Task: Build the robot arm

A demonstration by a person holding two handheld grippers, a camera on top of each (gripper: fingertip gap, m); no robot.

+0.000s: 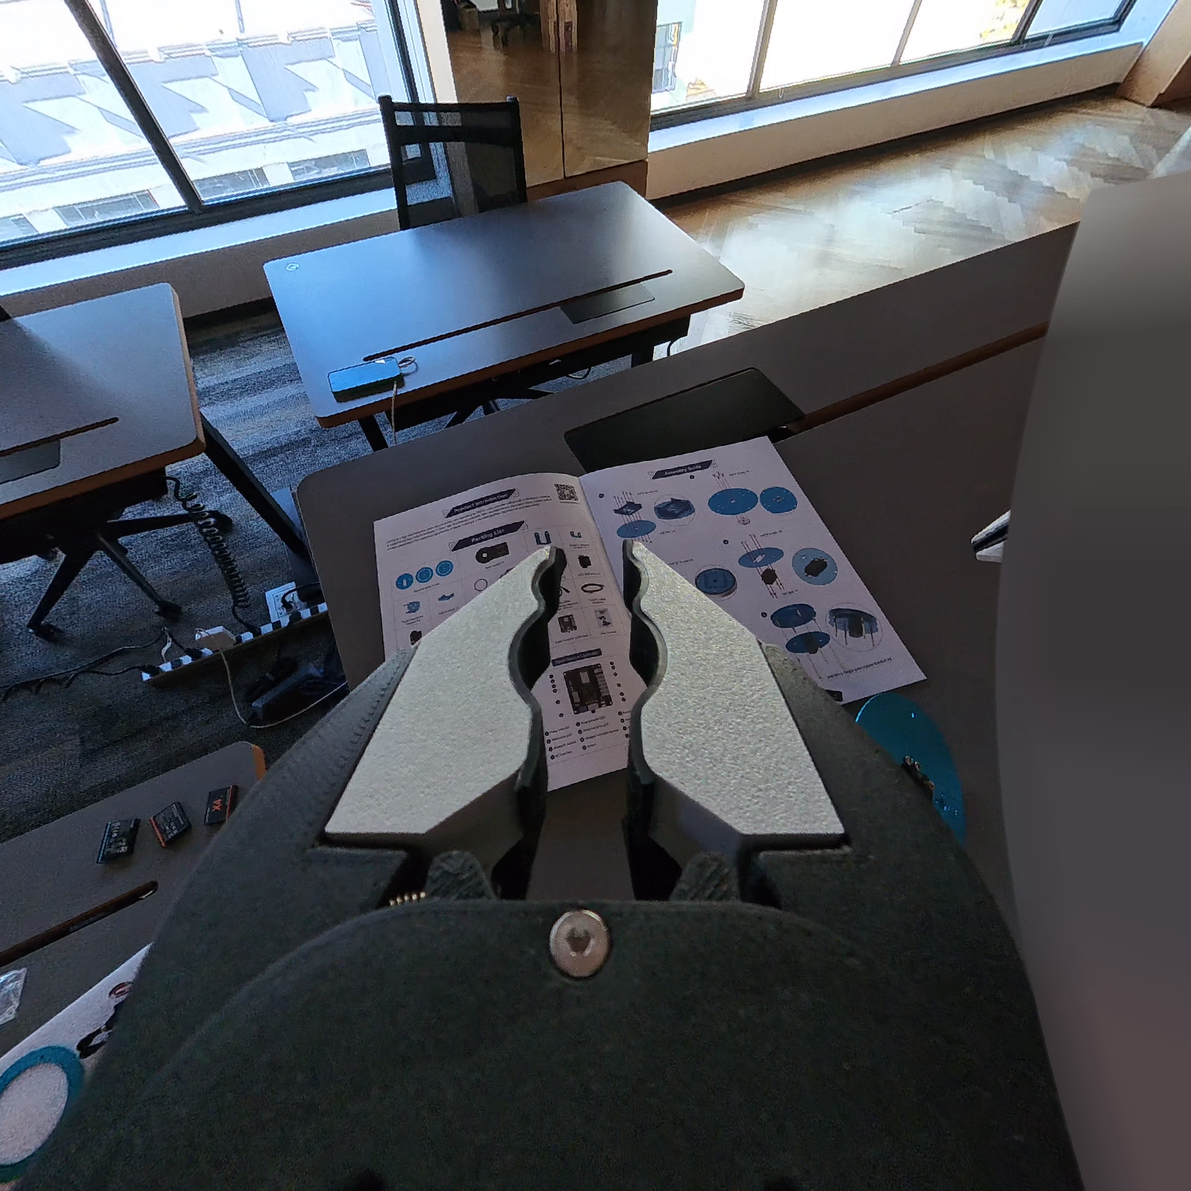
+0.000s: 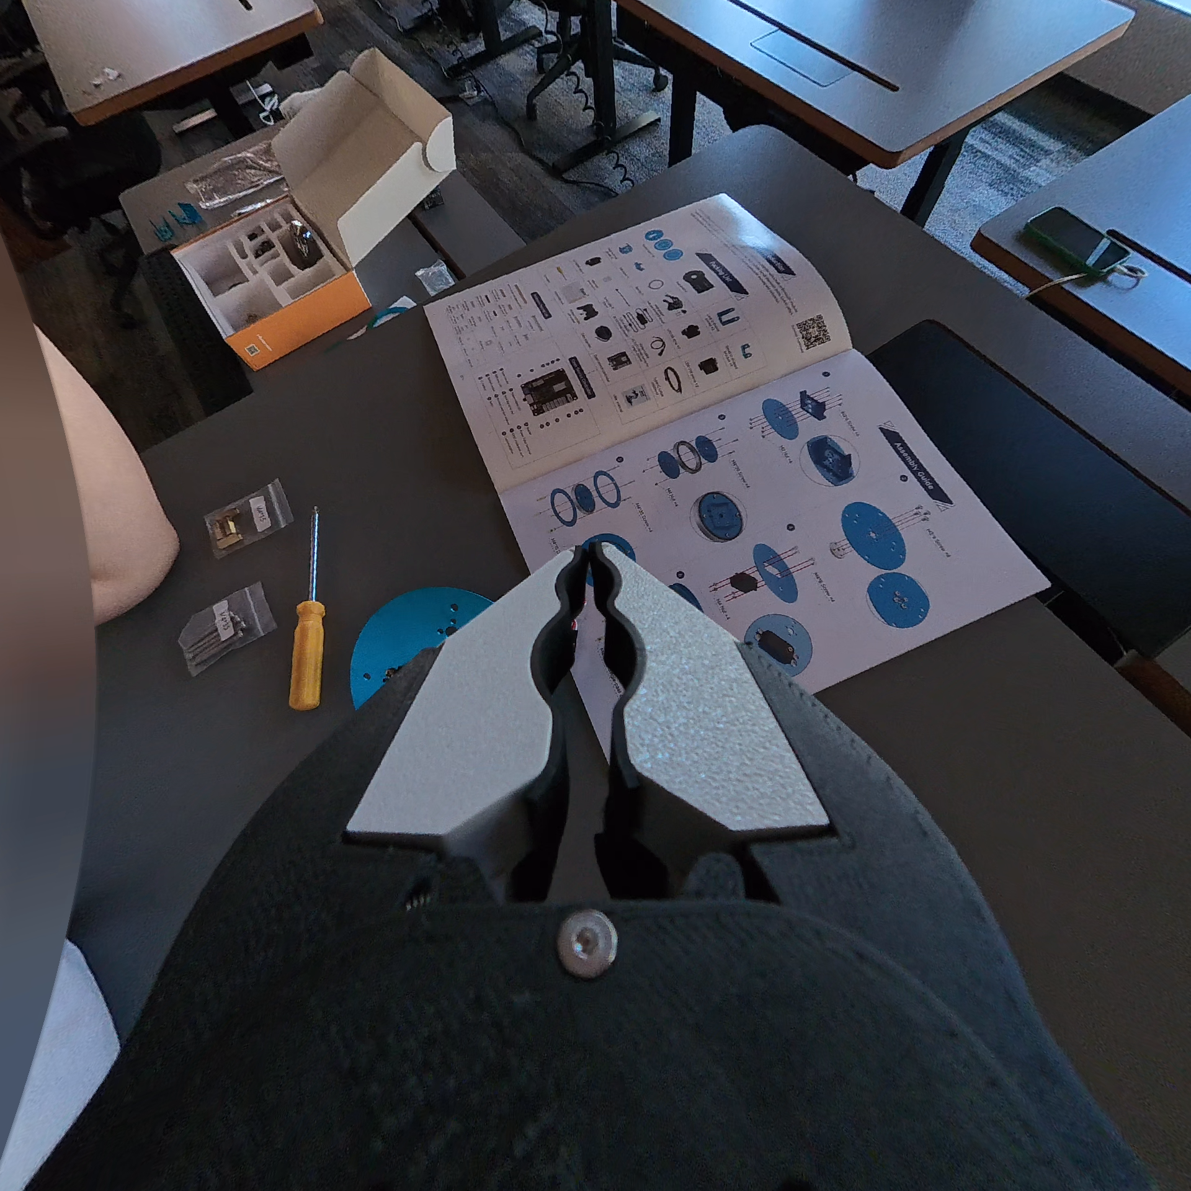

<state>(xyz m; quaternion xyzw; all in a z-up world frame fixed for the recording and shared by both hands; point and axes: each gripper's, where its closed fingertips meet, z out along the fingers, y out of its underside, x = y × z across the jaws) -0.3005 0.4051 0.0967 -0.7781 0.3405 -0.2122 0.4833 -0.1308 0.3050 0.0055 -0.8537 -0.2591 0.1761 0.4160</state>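
Note:
An open instruction booklet (image 1: 741, 567) lies on the dark table (image 1: 902, 419). My left gripper (image 1: 590, 553) hovers above its left page, jaws apart, empty. A blue round plate (image 1: 909, 754) lies to its right. In the right wrist view my right gripper (image 2: 590, 549) is over the booklet's (image 2: 709, 451) near edge with its fingertips touching. A small red speck shows in the gap behind the tips; I cannot tell what it is. The blue round plate (image 2: 412, 638) lies just left of the right gripper, partly hidden by it.
An orange-handled screwdriver (image 2: 307, 651) and two small bags of hardware (image 2: 248, 519) (image 2: 225, 628) lie left of the plate, near a person's arm (image 2: 122, 515). An open orange-and-white parts box (image 2: 283, 277) stands at the far left. A phone (image 2: 1076, 245) lies on a neighbouring desk. Spacing between my two grippers at the tips: around 20 cm. My right gripper's tips are some 15 cm from the blue round plate (image 2: 412, 638).

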